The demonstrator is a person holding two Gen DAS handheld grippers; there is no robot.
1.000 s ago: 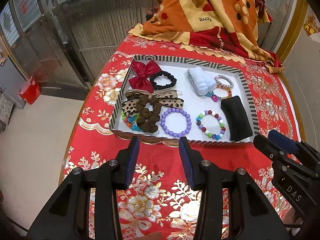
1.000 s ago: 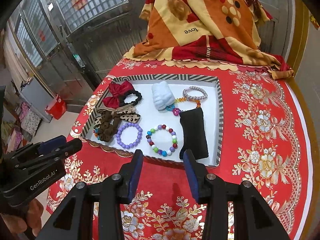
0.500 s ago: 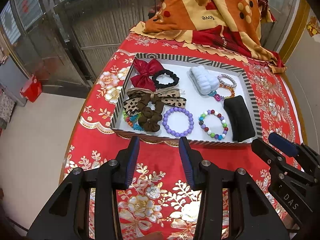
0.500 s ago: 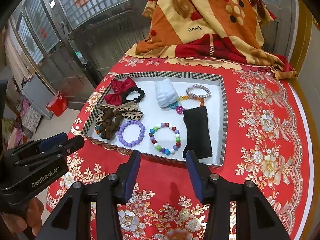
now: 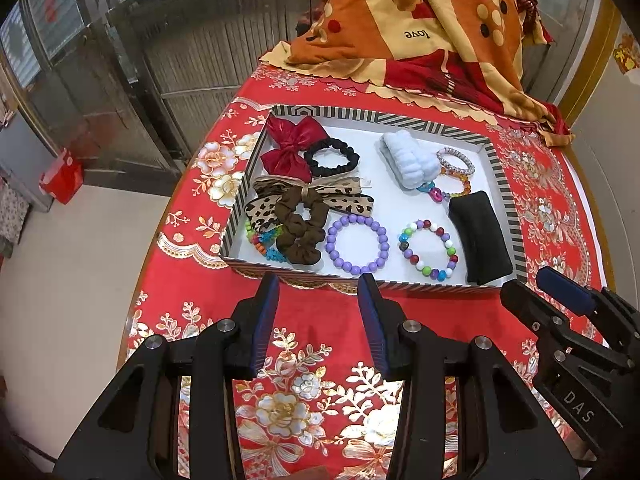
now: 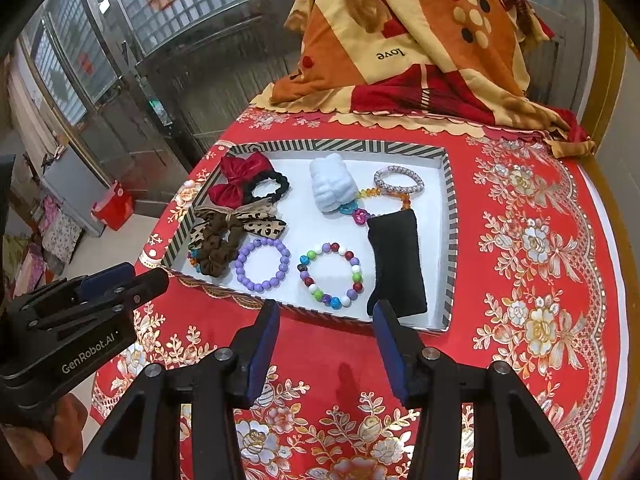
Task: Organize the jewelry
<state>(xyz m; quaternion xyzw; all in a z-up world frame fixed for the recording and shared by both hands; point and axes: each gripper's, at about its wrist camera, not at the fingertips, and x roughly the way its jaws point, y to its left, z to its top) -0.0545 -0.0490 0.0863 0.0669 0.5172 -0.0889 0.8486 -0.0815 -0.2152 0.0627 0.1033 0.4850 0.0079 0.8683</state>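
Shallow rectangular tray (image 5: 505,184) with black-and-white striped rim and white floor, resting on round table under red tablecloth (image 5: 320,320) with gold and white flower embroidery. Left side of tray: glossy red fabric bow (image 5: 292,144), black ruffled scrunchie (image 5: 331,157) touching its right edge, leopard-print ribbon bow (image 5: 316,198) just in front, dark brown scrunchie (image 5: 302,236) overlapping that bow, small multicoloured bead cluster (image 5: 264,244) partly hidden beside the brown scrunchie. Centre front: lilac round-bead bracelet (image 5: 355,243), and to its right a mixed-colour bead bracelet (image 5: 428,249), the two lying apart. Far right: pale blue plush scrunchie (image 5: 408,160), silver rhinestone bracelet (image 5: 455,161), amber-toned bead strand (image 5: 456,184) under it, teal and magenta plastic links (image 5: 432,192), black oblong fabric pouch (image 5: 480,236) along the right wall. Left gripper (image 5: 318,312) before the tray's near rim, above the cloth, blue-padded fingers spread wide, nothing between them. Right gripper (image 6: 324,328) likewise short of the near rim, roughly in line with the mixed-colour bracelet (image 6: 331,274) and pouch (image 6: 396,264), fingers wide apart and empty. Orange, cream and red blanket (image 6: 408,40) printed "love" heaped at the table's far edge. Red bag (image 5: 60,176) on the floor to the left, beside metal-framed doors.
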